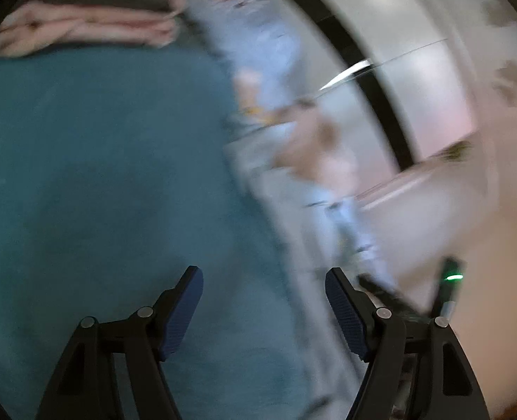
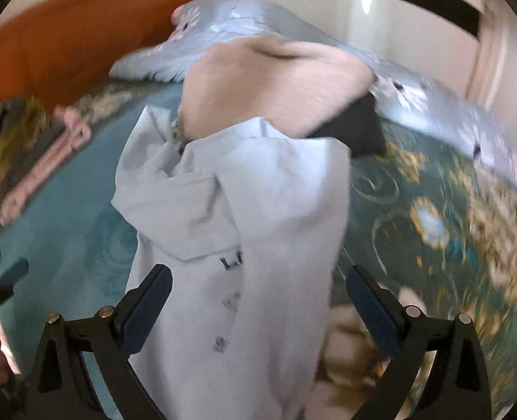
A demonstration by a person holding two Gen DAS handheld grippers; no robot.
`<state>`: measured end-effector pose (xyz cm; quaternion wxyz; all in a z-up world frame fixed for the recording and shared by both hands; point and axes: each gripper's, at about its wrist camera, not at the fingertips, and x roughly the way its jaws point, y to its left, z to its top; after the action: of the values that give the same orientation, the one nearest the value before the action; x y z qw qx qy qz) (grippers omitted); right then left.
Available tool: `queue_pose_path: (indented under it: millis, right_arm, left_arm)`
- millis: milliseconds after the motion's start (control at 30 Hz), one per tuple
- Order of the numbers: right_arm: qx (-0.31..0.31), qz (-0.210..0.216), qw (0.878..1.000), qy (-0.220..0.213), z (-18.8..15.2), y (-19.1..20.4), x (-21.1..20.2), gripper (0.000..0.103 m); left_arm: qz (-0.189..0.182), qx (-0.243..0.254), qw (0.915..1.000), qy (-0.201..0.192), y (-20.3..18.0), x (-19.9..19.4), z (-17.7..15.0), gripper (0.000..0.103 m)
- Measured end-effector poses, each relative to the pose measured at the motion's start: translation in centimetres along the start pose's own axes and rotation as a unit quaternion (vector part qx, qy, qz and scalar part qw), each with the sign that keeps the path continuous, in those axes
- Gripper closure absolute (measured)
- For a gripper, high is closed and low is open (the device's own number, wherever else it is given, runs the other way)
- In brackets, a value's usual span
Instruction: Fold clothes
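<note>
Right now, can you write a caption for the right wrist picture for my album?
Open right tongs hover over a pale blue shirt lying on the teal bedspread.

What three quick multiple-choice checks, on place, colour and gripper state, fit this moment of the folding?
1. Where does the pale shirt lie?
A. on the bed
B. on the floor
C. on a chair

2. What colour is the bedspread?
A. red
B. teal
C. white

3. How is the left gripper?
A. shut on the shirt
B. shut on nothing
C. open, holding nothing

Answers: 1 A, teal cover shows on both sides of it; 2 B, teal fills the left view; 3 C, pads stand apart, bare.
</note>
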<state>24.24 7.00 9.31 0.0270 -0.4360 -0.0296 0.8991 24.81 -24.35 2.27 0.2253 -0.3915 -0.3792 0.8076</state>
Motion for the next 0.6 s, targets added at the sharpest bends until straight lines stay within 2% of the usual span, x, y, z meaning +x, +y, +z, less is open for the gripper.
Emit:
queue_pose_path:
  millis: [100, 200, 367, 467, 533, 600]
  right_arm:
    - [-0.064, -0.009, 0.998, 0.007, 1.1, 4.0, 1.7, 0.004]
    - [-0.125, -0.018, 0.992, 0.017, 1.9, 8.3, 3.8, 0.007]
    - [-0.188, -0.025, 0.981, 0.031, 2.5, 13.7, 7.0, 0.027]
    - [-0.212, -0.048, 0.975, 0.036, 2.6, 15.2, 8.4, 0.043]
    - [-0.206, -0.050, 0.977, 0.039, 2.7, 15.1, 8.8, 0.063]
    - [-0.191, -0.042, 0.980, 0.040, 2.9, 14.5, 8.7, 0.073]
  left_arm:
    - [-0.025, 0.008, 0.9994, -0.023, -0.2, -1.2, 0.4, 0.027]
    - [-0.036, 0.008, 0.9989, -0.028, -0.5, -1.5, 0.5, 0.027]
    - [-0.034, -0.016, 0.9986, -0.038, 0.8, -0.8, 0.9, 0.027]
    - [-0.041, -0.033, 0.9975, -0.047, 2.0, -1.1, 1.4, 0.027]
    - [-0.045, -0.041, 0.9968, -0.053, 2.4, -1.3, 1.8, 0.027]
    - [-0.049, -0.046, 0.9962, -0.055, 2.6, -1.4, 1.9, 0.027]
